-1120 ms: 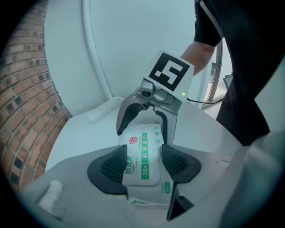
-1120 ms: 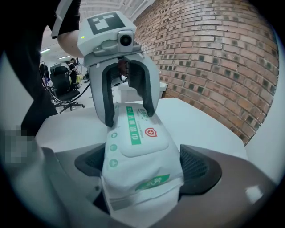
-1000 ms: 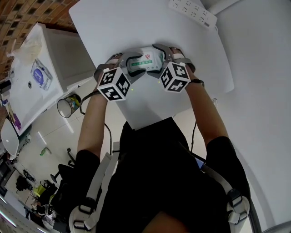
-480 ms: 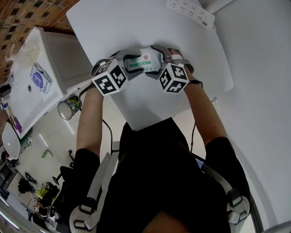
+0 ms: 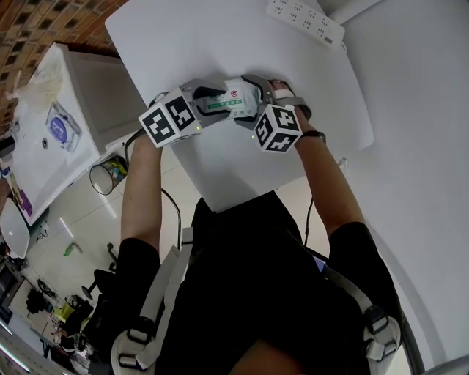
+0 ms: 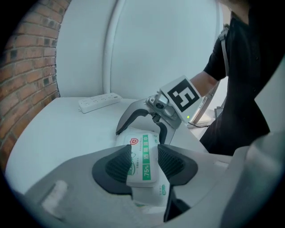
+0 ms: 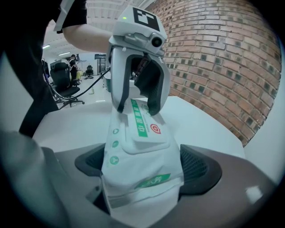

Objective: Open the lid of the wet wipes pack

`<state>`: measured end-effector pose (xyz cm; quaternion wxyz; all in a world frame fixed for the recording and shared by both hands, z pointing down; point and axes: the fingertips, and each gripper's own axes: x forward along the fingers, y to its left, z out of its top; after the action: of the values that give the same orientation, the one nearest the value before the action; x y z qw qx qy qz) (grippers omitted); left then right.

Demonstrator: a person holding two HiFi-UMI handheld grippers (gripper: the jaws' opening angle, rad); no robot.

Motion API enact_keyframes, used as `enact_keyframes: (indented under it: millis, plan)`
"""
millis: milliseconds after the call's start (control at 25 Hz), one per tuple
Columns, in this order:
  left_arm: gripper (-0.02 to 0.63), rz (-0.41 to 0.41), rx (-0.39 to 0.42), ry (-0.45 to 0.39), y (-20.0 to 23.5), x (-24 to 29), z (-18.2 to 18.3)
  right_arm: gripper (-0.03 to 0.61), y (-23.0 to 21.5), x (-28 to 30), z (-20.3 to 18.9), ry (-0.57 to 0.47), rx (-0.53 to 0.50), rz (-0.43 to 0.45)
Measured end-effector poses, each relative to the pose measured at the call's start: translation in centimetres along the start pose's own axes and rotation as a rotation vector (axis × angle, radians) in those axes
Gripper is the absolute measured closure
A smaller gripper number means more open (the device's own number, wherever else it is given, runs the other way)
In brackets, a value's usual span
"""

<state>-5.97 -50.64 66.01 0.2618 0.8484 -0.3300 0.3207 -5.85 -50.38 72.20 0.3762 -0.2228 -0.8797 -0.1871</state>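
Observation:
A white wet wipes pack (image 5: 236, 99) with a green stripe is held between my two grippers over the white table (image 5: 183, 44). My right gripper (image 7: 144, 164) is shut on the pack's near end (image 7: 142, 178), with both pads against its sides. In the left gripper view, my left gripper (image 6: 144, 162) has the pack's stiff lid (image 6: 142, 156) between its pads. Its jaws have just been closing, and the pads now touch the lid's two long edges. The right gripper view shows the left gripper (image 7: 137, 109) straddling the lid's far end.
A white power strip (image 5: 306, 20) lies at the table's far corner. Left of the table stands a white cabinet (image 5: 80, 95), with a mesh cup (image 5: 110, 174) on the floor beside it. A brick wall (image 7: 222, 58) rises behind the table.
My left gripper has rolled, its marker cube swinging up and to the left, and its jaws have narrowed onto the lid. The right gripper and the pack have stayed in place.

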Motion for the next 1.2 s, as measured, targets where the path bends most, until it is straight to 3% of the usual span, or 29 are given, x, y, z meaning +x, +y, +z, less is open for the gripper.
enact_keyframes:
  millis: [120, 360, 560, 760, 1000, 1200]
  plan:
    - [0.426, -0.044, -0.047, -0.028, -0.1, -0.4, 0.3, 0.083, 0.0, 0.0, 0.0, 0.006, 0.000, 0.001]
    - [0.444, -0.066, -0.047, -0.085, 0.5, -1.7, 1.7, 0.083, 0.0, 0.0, -0.1, 0.015, -0.003, 0.001]
    - [0.443, 0.019, -0.003, -0.156, 2.8, -3.7, 3.1, 0.083, 0.2, 0.1, -0.2, 0.035, -0.017, 0.010]
    - [0.445, 0.121, 0.009, -0.134, 5.8, -4.2, 2.2, 0.083, 0.3, 0.0, -0.3, 0.037, -0.017, 0.018]
    - [0.445, 0.225, -0.063, -0.194, 8.5, -4.3, 0.7, 0.083, 0.1, 0.1, -0.2, 0.037, -0.011, 0.005]
    - [0.445, 0.243, -0.124, -0.229, 9.0, -3.8, -0.7, 0.083, 0.2, 0.0, -0.1, 0.030, 0.002, 0.000]
